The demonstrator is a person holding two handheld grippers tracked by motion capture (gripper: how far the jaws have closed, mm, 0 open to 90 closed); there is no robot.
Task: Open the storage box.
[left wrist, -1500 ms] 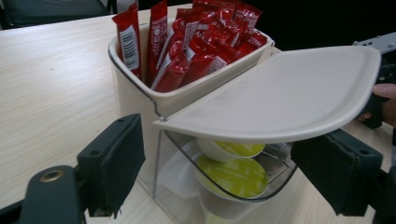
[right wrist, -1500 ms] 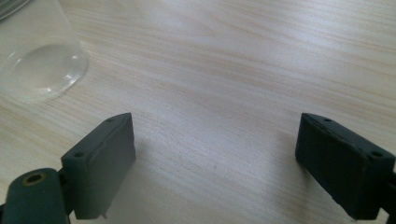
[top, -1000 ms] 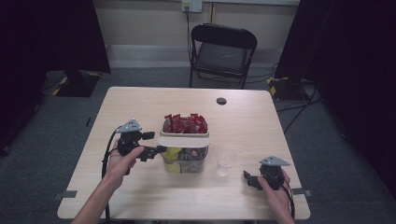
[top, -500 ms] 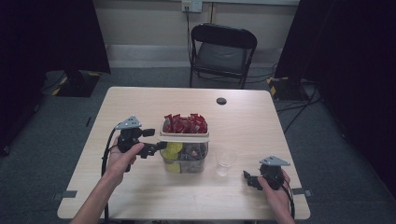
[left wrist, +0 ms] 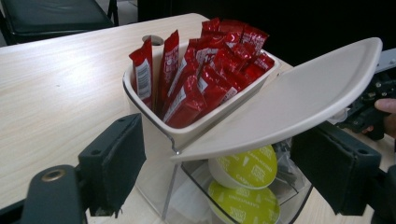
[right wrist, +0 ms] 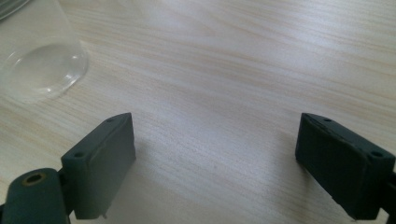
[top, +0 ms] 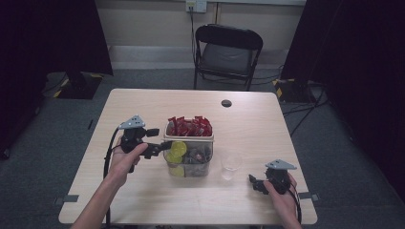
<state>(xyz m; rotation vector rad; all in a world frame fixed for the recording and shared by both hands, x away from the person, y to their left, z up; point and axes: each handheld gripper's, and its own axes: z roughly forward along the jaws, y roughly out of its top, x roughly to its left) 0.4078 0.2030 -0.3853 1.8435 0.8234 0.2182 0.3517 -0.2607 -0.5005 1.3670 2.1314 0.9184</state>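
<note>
Pods [left wrist: 247, 165], two green ones visible, sit under one raised lid [left wrist: 299, 98].

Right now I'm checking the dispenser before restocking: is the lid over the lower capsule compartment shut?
No: in the left gripper view the cream lid is tilted up, with green capsules visible beneath it in the clear container.

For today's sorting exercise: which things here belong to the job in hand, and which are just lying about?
In the job: left gripper, container, its raised lid, green pods.
Lying about: red sachets, cup, black disc, chair, right gripper.
</note>
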